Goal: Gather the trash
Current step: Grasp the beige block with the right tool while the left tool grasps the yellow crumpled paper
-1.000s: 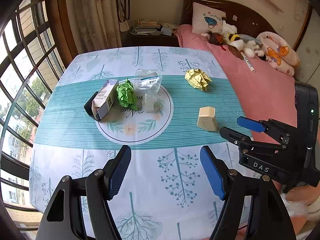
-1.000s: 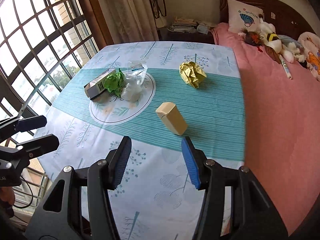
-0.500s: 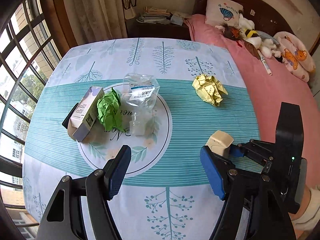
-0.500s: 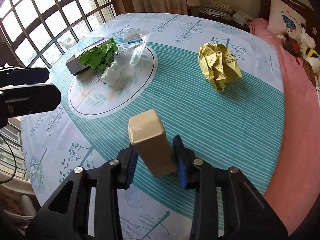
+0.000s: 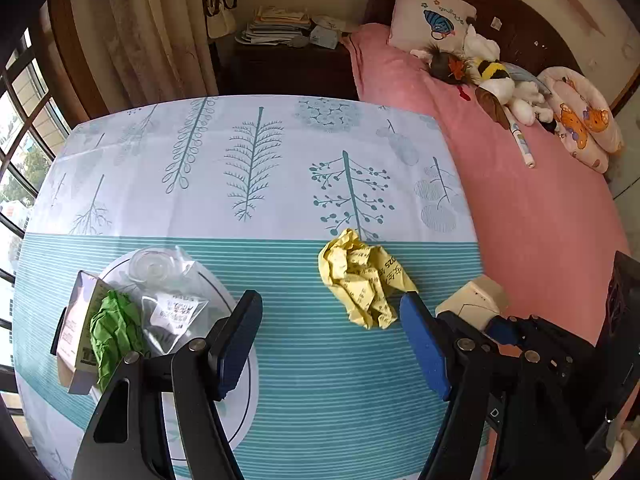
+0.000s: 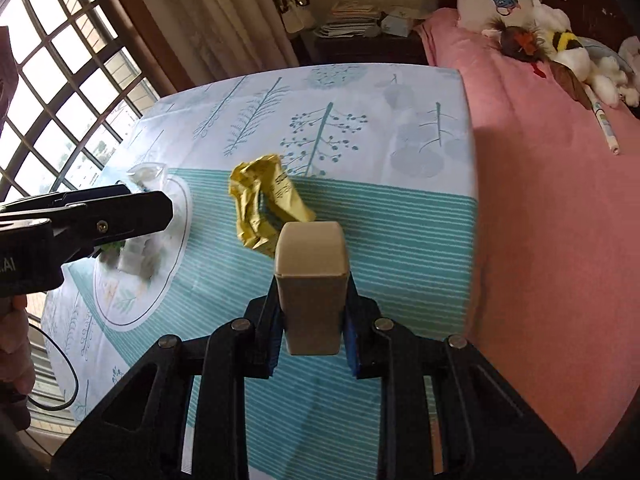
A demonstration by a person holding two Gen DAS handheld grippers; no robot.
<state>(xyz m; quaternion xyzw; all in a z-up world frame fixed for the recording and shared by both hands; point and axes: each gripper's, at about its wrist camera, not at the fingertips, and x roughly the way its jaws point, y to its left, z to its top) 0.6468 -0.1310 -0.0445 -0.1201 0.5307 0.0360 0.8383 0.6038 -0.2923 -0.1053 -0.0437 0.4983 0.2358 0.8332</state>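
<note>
A small beige box (image 6: 312,256) stands upright between the blue pads of my right gripper (image 6: 312,320), which is shut on it; in the left wrist view the box (image 5: 472,300) shows at the table's right edge. A crumpled yellow paper (image 6: 264,204) lies on the teal stripe just beyond the box. My left gripper (image 5: 328,308) hangs open over the cloth, the yellow paper (image 5: 364,280) just ahead of its right finger and nothing between the jaws. At left lie a green paper ball (image 5: 114,328), a white carton (image 5: 74,336) and a clear plastic bag (image 5: 168,300).
The table wears a white and teal cloth (image 5: 256,168) with tree prints. A pink bed (image 5: 540,208) with soft toys (image 5: 492,76) adjoins its right side. A dark nightstand with papers (image 5: 280,28) stands behind, barred windows (image 6: 60,92) at left.
My right gripper moved in on the beige box and shut on it. My left gripper moved forward over the table, from the near edge to beside the yellow paper, staying open.
</note>
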